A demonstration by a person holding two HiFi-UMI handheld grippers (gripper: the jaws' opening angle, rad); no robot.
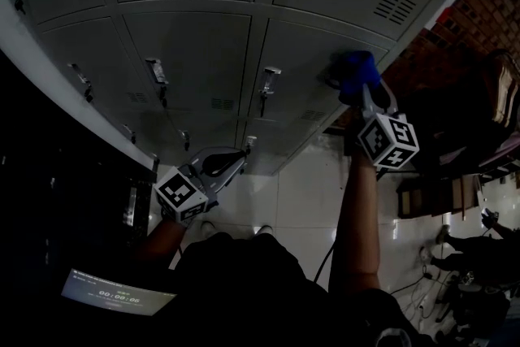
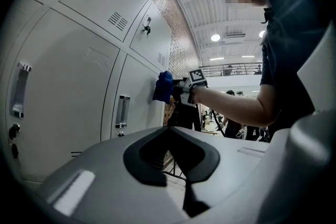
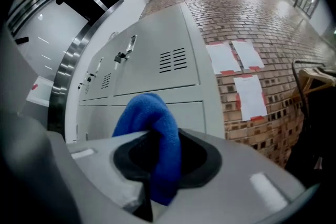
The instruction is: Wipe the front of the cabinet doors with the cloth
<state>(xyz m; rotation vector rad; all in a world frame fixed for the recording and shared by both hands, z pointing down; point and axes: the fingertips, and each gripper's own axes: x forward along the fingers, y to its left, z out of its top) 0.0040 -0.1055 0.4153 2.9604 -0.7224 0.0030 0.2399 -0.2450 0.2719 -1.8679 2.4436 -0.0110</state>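
Note:
Grey locker-style cabinet doors [image 1: 191, 53] fill the upper head view, each with a handle and vent slots. My right gripper [image 1: 361, 89] is shut on a blue cloth [image 1: 356, 73] and holds it against the rightmost lower door [image 1: 313, 53]. The right gripper view shows the blue cloth [image 3: 152, 134] bunched between the jaws, with cabinet doors [image 3: 157, 68] just beyond. From the left gripper view the cloth [image 2: 163, 86] is pressed on a door [image 2: 139, 97] at arm's length. My left gripper [image 1: 236, 158] hangs lower, near the bottom doors, shut with nothing in it.
A brick wall [image 3: 252, 60] with paper sheets [image 3: 247, 94] adjoins the cabinets on the right. Pale floor tiles [image 1: 301, 199] lie below. Dark furniture and clutter [image 1: 479, 175] stand to the right. A screen [image 1: 114, 292] glows at lower left. Door handles [image 1: 268, 81] protrude.

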